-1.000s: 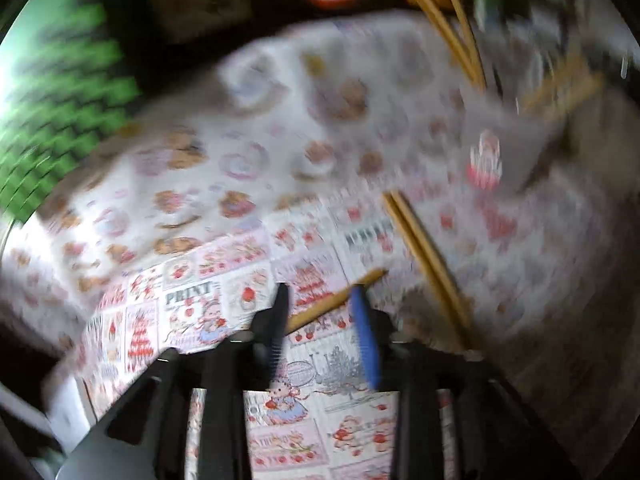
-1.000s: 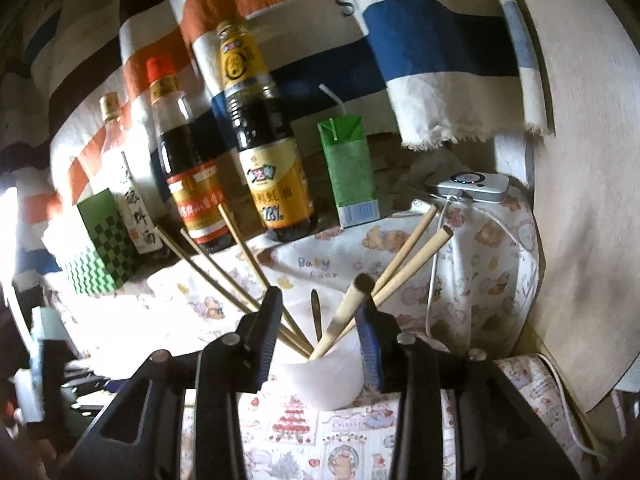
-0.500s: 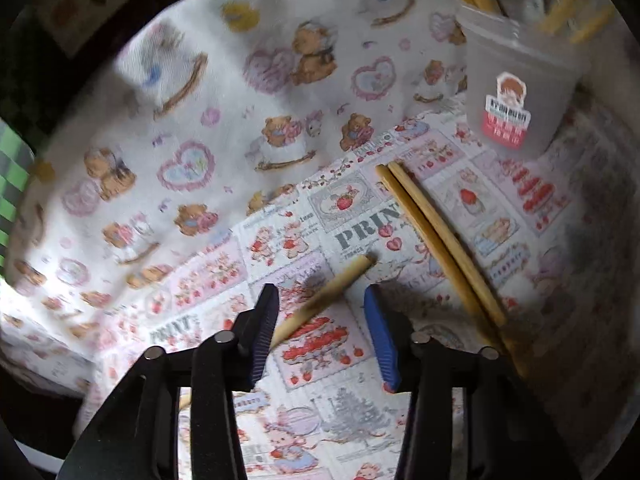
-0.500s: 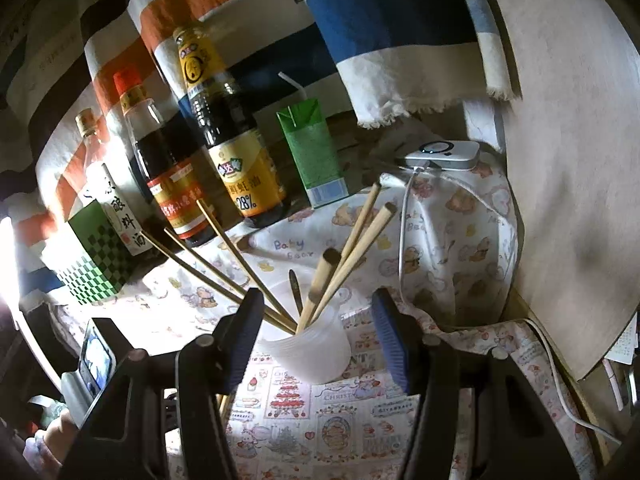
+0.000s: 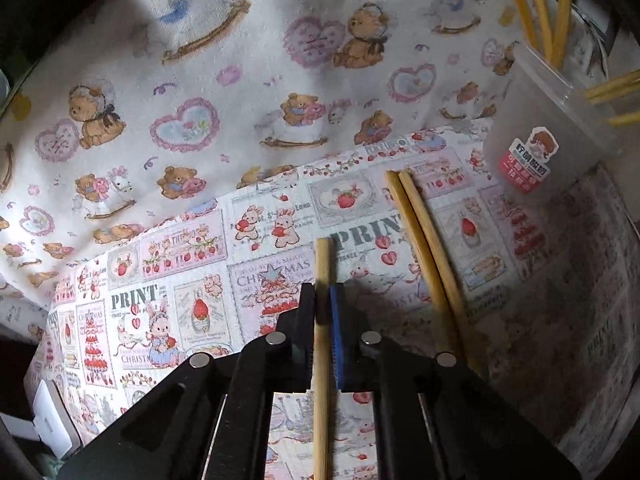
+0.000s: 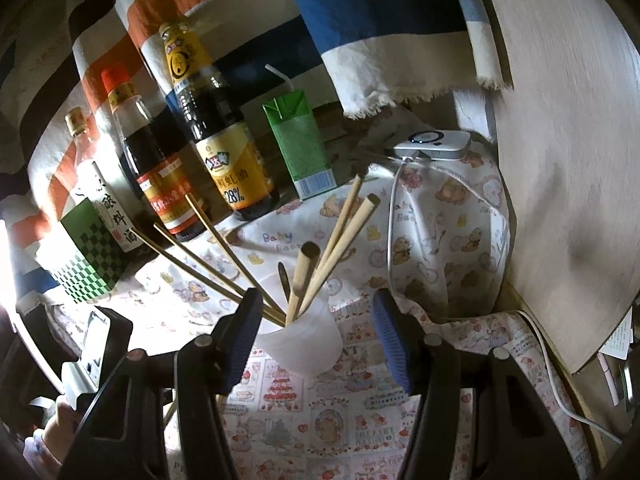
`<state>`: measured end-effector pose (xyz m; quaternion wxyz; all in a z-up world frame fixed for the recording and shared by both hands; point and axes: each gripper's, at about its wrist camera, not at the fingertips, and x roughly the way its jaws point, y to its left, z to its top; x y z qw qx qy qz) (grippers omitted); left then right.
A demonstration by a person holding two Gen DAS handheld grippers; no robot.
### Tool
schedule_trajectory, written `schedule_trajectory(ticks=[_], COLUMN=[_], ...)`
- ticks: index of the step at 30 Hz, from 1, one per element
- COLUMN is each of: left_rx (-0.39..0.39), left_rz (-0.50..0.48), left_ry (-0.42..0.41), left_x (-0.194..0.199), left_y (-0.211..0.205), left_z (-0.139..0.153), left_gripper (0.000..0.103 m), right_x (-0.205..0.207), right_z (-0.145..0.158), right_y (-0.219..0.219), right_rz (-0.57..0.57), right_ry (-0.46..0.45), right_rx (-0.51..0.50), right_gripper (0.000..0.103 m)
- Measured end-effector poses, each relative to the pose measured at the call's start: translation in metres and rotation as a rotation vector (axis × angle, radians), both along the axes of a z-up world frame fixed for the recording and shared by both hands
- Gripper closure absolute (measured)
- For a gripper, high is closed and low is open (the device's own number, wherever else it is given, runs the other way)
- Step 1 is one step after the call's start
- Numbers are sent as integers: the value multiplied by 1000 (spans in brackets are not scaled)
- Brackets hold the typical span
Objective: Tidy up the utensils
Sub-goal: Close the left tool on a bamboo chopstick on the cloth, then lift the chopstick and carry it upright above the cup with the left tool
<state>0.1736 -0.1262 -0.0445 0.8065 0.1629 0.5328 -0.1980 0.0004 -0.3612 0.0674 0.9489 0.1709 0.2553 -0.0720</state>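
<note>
Left gripper (image 5: 322,304) clamped on a single wooden chopstick (image 5: 322,360), which runs lengthwise between the jaws above the printed cloth (image 5: 180,248). Two loose chopsticks (image 5: 426,256) lie side by side at its 2 o'clock; translucent cup (image 5: 536,148) further out, same bearing. Right gripper (image 6: 316,334) jaws apart, empty, cup (image 6: 298,346) with upright chopsticks (image 6: 340,232) seen between them at 12 o'clock.

Pale tan chopstick (image 5: 321,360) on pink strawberry-print cloth (image 5: 180,280), green-checked box (image 6: 86,256) beyond
</note>
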Motion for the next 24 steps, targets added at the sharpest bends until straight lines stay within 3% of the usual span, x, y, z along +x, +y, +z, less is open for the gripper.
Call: schedule_trajectory(ticks=[7, 11, 15, 21, 24], left_rx=[5, -16, -85, -261, -361], left_rz=[10, 40, 48, 16, 47], left_ry=[-24, -83, -195, -415, -516], left_x=[1, -14, -43, -104, -123], left_y=[-3, 4, -3, -16, -16], left_z=[3, 10, 59, 153, 192], left_gripper=[97, 97, 97, 97, 97], right_x=[2, 5, 8, 6, 5], right_z=[-3, -7, -12, -13, -15], right_y=[3, 1, 0, -2, -8], right_rz=[18, 18, -7, -39, -62], right_ry=[29, 67, 108, 119, 115], right_rx=[5, 17, 16, 22, 46], right_gripper=[49, 48, 48, 47, 46])
